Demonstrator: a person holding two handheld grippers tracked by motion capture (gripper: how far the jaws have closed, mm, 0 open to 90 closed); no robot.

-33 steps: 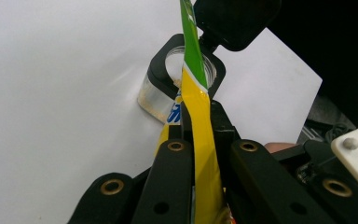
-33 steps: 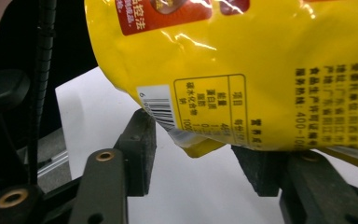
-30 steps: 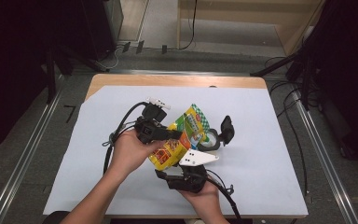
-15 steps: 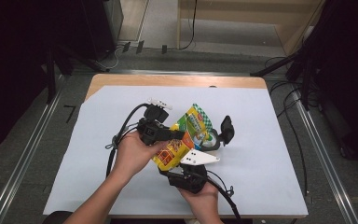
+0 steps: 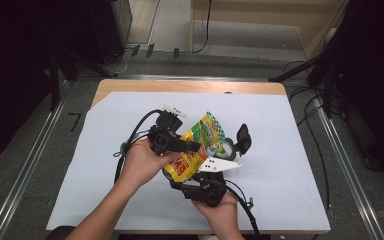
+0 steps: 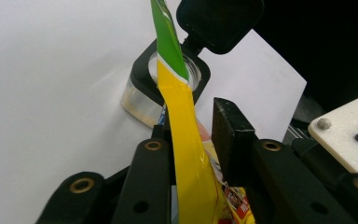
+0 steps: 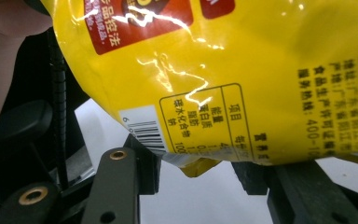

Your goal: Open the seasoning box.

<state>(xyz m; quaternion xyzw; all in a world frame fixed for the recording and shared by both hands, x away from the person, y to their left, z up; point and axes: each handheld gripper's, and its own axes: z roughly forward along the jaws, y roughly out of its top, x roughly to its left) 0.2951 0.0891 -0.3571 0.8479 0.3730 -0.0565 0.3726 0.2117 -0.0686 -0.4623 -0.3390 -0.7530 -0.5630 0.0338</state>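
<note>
Snack bag held over the open container, both grippers on it, centre of the high view.

My left gripper [image 5: 192, 146] has just been opening: in the left gripper view the yellow-green snack bag [image 6: 186, 154] stands edge-on between my jaws, lying against the left pad while the right pad stands clear, so the clamp is released. My right gripper [image 5: 196, 176] takes the bag's bottom edge [image 7: 191, 163] between its jaws; whether the pads actually press I cannot tell. The bag's green end points into the mouth of the clear container [image 6: 142, 91] at upper centre, whose black flip lid [image 6: 219, 23] is open. To do it well, I judge: re-clamp left higher, keep the mouth centred over the opening, tilt slowly with the right, avoid knocking the lid.
</note>
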